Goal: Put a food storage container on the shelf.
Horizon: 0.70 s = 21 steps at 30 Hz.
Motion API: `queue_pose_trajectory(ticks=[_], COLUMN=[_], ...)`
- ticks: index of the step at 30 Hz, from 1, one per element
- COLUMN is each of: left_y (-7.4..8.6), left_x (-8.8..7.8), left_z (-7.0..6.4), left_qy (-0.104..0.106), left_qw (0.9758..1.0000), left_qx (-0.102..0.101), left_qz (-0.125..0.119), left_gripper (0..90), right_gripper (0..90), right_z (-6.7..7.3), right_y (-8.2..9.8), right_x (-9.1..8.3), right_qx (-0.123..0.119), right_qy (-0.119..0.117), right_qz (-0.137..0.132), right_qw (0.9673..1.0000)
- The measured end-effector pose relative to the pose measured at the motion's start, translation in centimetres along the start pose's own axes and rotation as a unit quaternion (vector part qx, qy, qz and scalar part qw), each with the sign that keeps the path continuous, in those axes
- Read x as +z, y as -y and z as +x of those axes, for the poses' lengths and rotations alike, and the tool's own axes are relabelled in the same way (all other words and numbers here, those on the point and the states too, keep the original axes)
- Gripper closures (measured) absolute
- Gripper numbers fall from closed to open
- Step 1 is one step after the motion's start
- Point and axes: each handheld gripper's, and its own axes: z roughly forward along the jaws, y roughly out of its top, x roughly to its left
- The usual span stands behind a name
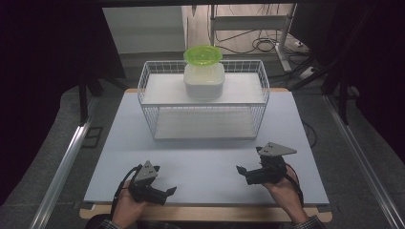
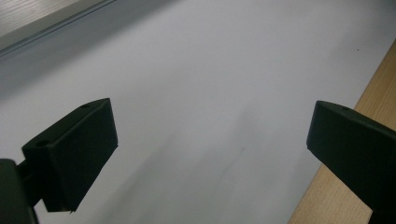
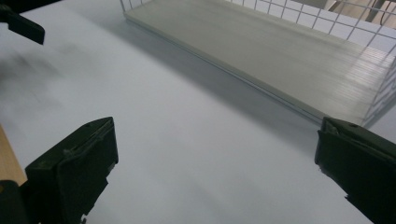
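Note:
A white wire rack (image 1: 148,102) with two shelves stands at the back middle of the pale table (image 1: 119,157). On its upper shelf sits a translucent white container (image 1: 204,81) with a green bowl-like lid (image 1: 203,55) on top. Near the front edge, a hand holds my left gripper (image 1: 165,186), pointing right, open and holding nothing (image 2: 210,140). My right gripper (image 1: 249,161) hovers at the front right, pointing left, open and holding nothing (image 3: 215,154). The rack's lower shelf (image 3: 280,51) lies ahead of the right jaws, bare.
The table's wooden front edge (image 2: 336,205) runs just beside my left gripper. The left gripper's black jaw tip (image 3: 23,25) shows far off in the right gripper view. Metal rails (image 1: 62,167) flank the table. Cables lie on the floor (image 1: 262,45) behind.

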Motion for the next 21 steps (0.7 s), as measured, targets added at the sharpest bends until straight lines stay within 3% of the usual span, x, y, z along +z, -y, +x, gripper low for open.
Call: queue_pose_trajectory(ticks=[21], left_y=[0.0], left_x=[0.1], left_z=[0.0], left_qy=[-0.001], left_qw=[1.0000], left_qx=[0.001], left_qz=[0.000], left_gripper=[1.4], right_gripper=[0.0], right_z=[-0.5], right_y=[3.0], right_x=[0.6], right_qx=[-0.005], right_qy=[0.019], right_qz=[0.035], right_qw=[0.9992])
